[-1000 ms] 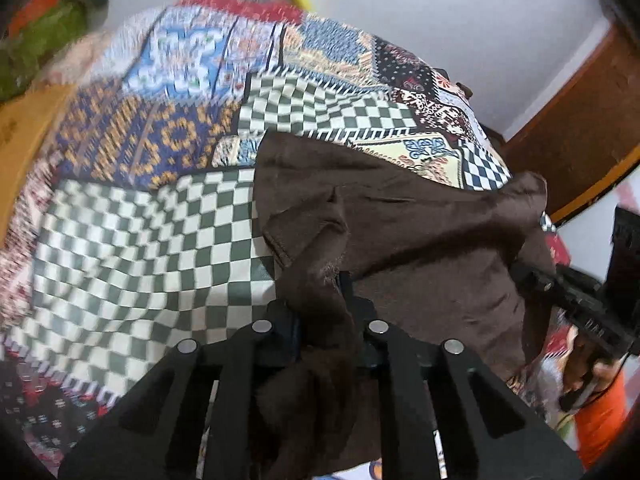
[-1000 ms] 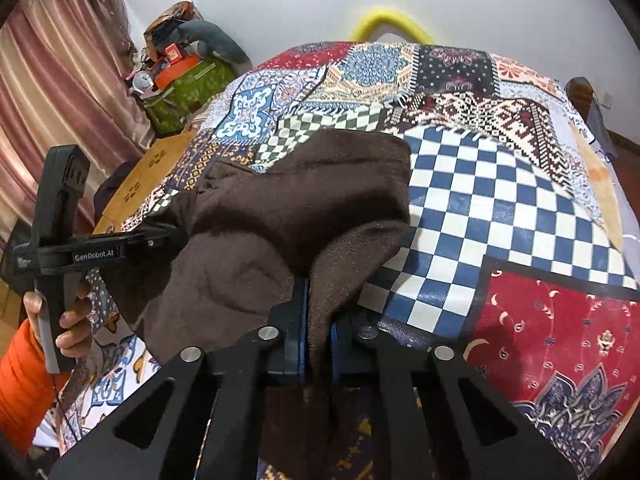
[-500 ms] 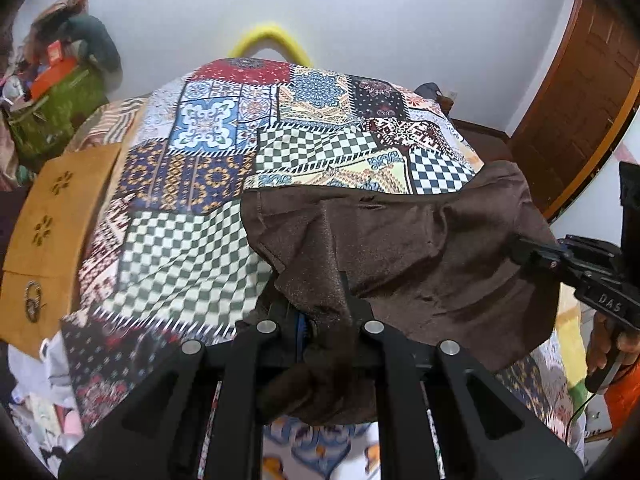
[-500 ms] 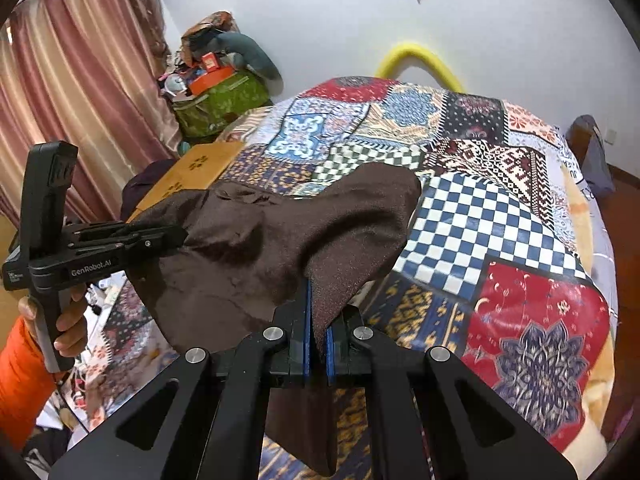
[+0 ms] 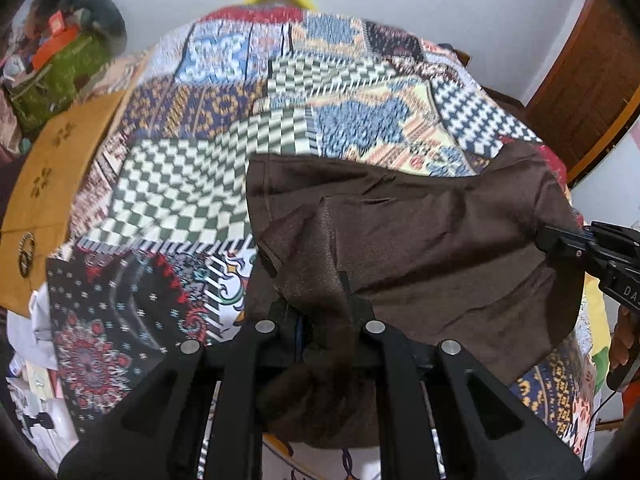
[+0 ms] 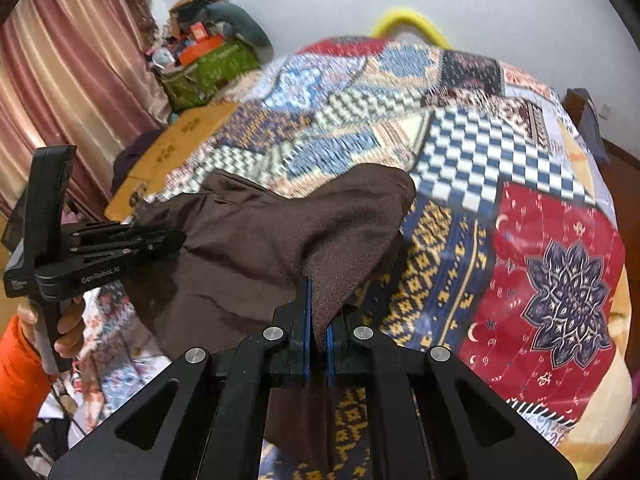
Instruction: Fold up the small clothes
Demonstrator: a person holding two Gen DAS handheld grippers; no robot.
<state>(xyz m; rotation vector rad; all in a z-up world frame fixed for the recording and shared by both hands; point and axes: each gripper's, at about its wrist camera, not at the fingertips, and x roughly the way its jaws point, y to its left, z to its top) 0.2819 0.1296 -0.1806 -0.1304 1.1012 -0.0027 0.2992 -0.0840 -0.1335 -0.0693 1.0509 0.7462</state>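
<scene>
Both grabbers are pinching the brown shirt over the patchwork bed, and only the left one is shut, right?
Not quite: both are shut. The right wrist view shows the right gripper clamping the brown shirt too, like the left gripper, over the patchwork bed.

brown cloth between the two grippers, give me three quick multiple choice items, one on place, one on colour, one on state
1. Where is the dark brown fabric garment?
A. held up over the patchwork quilt
B. inside the green bag
C. on the floor

2. What colour is the curved tube past the patchwork quilt?
A. white
B. yellow
C. black

3. How do the right gripper jaws stand?
A. wide open
B. shut on the garment
C. shut on nothing

Answers: 1 A, it hangs between the left gripper and the right one above the bed; 2 B, a yellow arc shows by the wall; 3 B, brown cloth is pinched between the blue pads.
</scene>
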